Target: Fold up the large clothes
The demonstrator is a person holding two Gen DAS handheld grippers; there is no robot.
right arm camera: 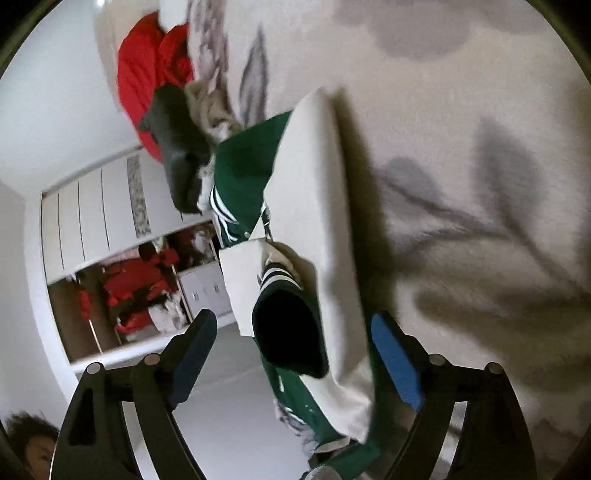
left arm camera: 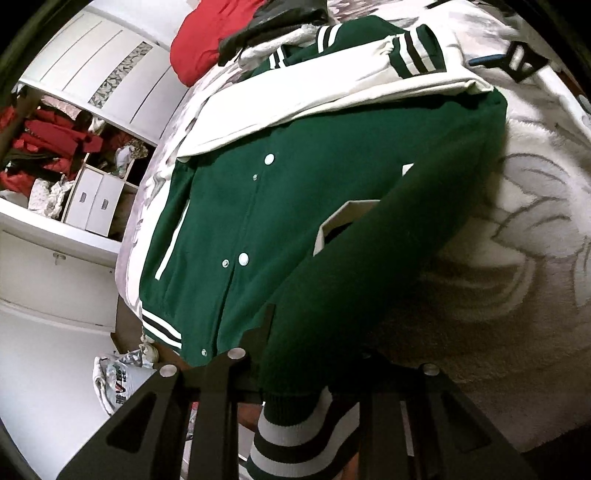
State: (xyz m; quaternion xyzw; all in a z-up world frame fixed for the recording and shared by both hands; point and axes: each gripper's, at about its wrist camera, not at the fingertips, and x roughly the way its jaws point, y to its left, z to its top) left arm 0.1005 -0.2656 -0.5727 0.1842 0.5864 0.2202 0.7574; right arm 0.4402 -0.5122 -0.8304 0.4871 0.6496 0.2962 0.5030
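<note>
A green varsity jacket (left arm camera: 258, 221) with cream sleeves and white snaps lies front-up on the bed. One cream sleeve (left arm camera: 314, 92) is folded across its upper part. My left gripper (left arm camera: 306, 369) is shut on the green sleeve (left arm camera: 351, 295) near its striped cuff (left arm camera: 295, 435) and holds it over the jacket's front. In the right wrist view the jacket (right arm camera: 251, 162) is seen edge-on with its cream sleeve (right arm camera: 321, 221). My right gripper (right arm camera: 295, 354) is open, its blue pads (right arm camera: 395, 362) either side of the jacket's edge, touching nothing I can see.
The bed has a fuzzy white blanket with grey flowers (left arm camera: 517, 240). A red garment (left arm camera: 207, 40) and a dark one (left arm camera: 280, 18) are piled at its far end. An open wardrobe (left arm camera: 55, 147) full of clothes stands to the left. A bag (left arm camera: 122, 380) lies on the floor.
</note>
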